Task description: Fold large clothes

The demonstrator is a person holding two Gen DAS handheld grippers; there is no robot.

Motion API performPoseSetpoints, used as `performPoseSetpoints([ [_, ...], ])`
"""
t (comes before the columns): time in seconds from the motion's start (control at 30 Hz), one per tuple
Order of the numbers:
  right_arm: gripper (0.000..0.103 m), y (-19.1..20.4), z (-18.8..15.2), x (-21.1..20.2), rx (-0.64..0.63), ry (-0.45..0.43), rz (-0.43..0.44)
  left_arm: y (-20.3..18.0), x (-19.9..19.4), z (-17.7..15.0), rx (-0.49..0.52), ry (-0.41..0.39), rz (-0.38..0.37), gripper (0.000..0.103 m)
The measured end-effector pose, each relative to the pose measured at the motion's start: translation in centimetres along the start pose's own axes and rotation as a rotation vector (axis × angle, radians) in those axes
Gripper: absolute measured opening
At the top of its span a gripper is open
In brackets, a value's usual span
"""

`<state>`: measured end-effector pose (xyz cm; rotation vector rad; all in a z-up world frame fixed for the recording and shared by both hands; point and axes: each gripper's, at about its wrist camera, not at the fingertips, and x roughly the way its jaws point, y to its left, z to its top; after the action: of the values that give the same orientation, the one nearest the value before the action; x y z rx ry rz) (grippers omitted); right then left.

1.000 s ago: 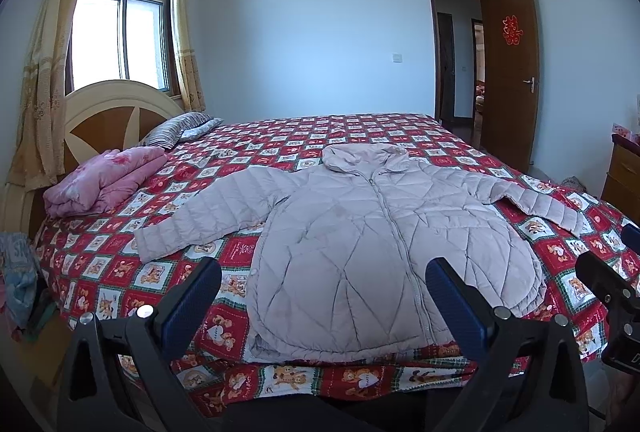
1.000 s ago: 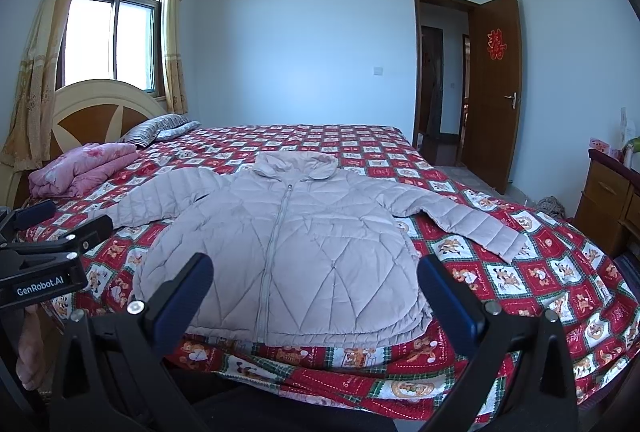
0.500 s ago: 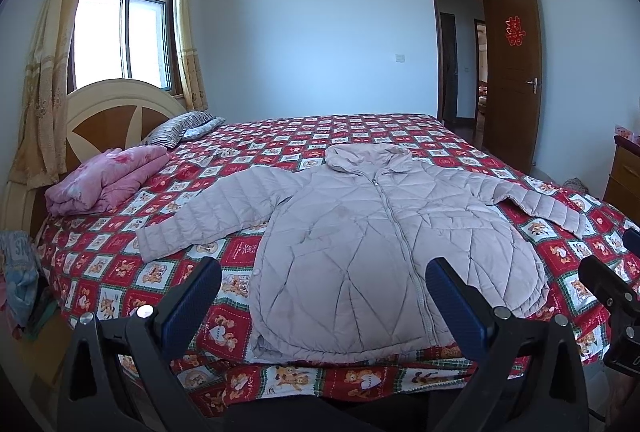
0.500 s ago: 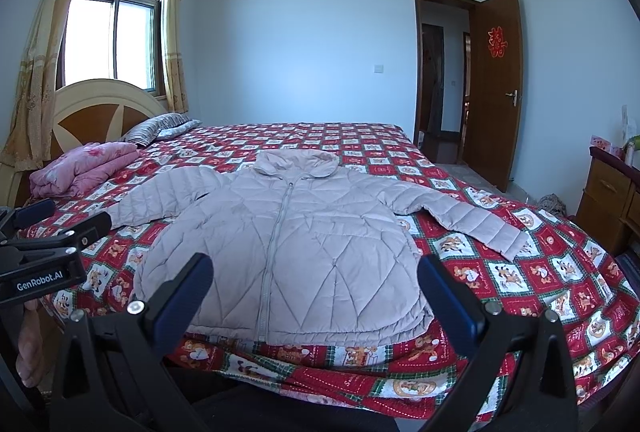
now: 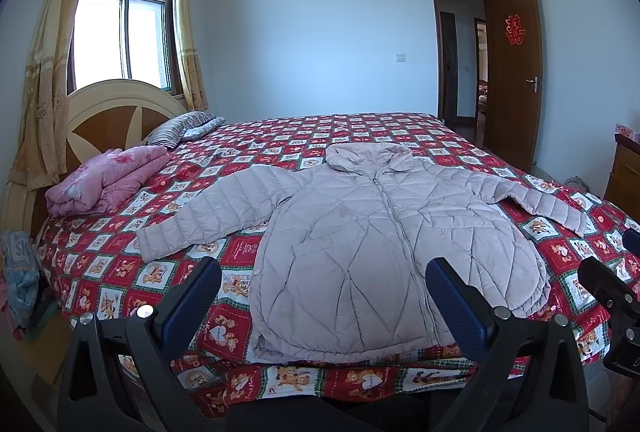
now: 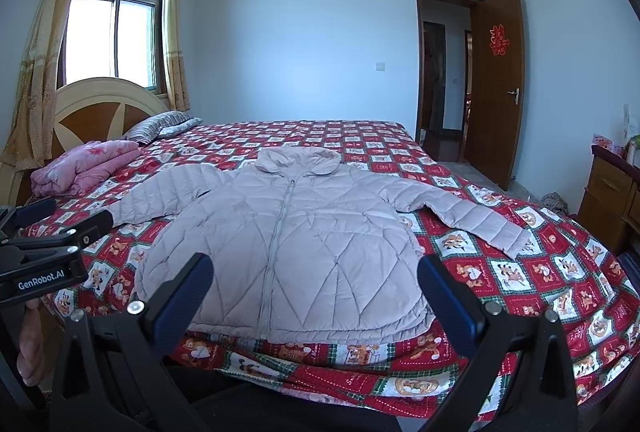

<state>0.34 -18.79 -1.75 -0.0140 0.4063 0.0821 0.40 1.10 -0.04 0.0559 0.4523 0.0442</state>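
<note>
A pale lilac quilted jacket (image 5: 372, 232) lies flat, zipped, front up, on the red patterned bedspread (image 5: 120, 264), hem toward me, both sleeves spread out. It also shows in the right wrist view (image 6: 288, 248). My left gripper (image 5: 322, 280) is open and empty, held above the near edge of the bed in front of the hem. My right gripper (image 6: 314, 278) is open and empty too, at the same distance from the hem. Each gripper shows at the edge of the other's view.
A folded pink quilt (image 5: 104, 180) and striped pillows (image 5: 180, 128) lie by the wooden headboard (image 5: 104, 112) at the left. An open brown door (image 5: 516, 72) is at the back right. A wooden dresser (image 6: 608, 200) stands at the right.
Both views have shifted very slightly; the jacket lies unmoved and both grippers stay open.
</note>
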Motion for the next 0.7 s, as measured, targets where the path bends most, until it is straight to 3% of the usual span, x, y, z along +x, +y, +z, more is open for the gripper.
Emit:
performPoseSetpoints([
  [0.7, 0.103, -0.13, 0.13, 0.16, 0.003, 0.005, 0.001, 0.44, 0.44, 0.02, -0.002, 0.006, 0.004, 0.102],
])
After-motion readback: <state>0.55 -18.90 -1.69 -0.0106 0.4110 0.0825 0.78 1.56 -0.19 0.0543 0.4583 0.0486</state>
